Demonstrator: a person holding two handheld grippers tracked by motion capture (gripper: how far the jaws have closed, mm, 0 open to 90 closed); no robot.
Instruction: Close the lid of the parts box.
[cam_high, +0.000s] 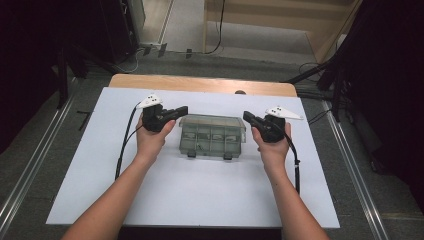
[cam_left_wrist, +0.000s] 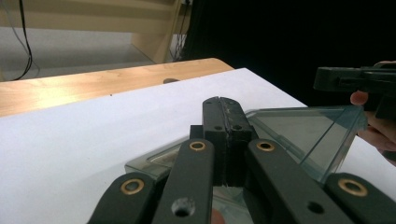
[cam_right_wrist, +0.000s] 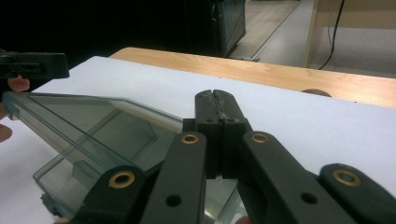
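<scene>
Box: clear grey-tinted plastic compartment case (cam_high: 212, 136), centre of the white table sheet (cam_high: 200, 200), latches on its near side.
Lid: lifted, tilted up off the base in my gripper views (cam_right_wrist: 93, 121).
Left gripper (cam_high: 184, 109): jaws pressed together, at the lid's left end; can't tell if it pinches the edge.
Right gripper (cam_high: 246, 116): same, at the right end.
Progress: opening looks part done; lid not fully back.

- A wooden table (cam_high: 200, 82) sits at the centre of the high view, its bare far edge across the upper middle.
- A white sheet (cam_high: 200, 190) covers most of its top.
- A clear plastic compartment box (cam_high: 212, 136) lies on the sheet, centre frame.
</scene>
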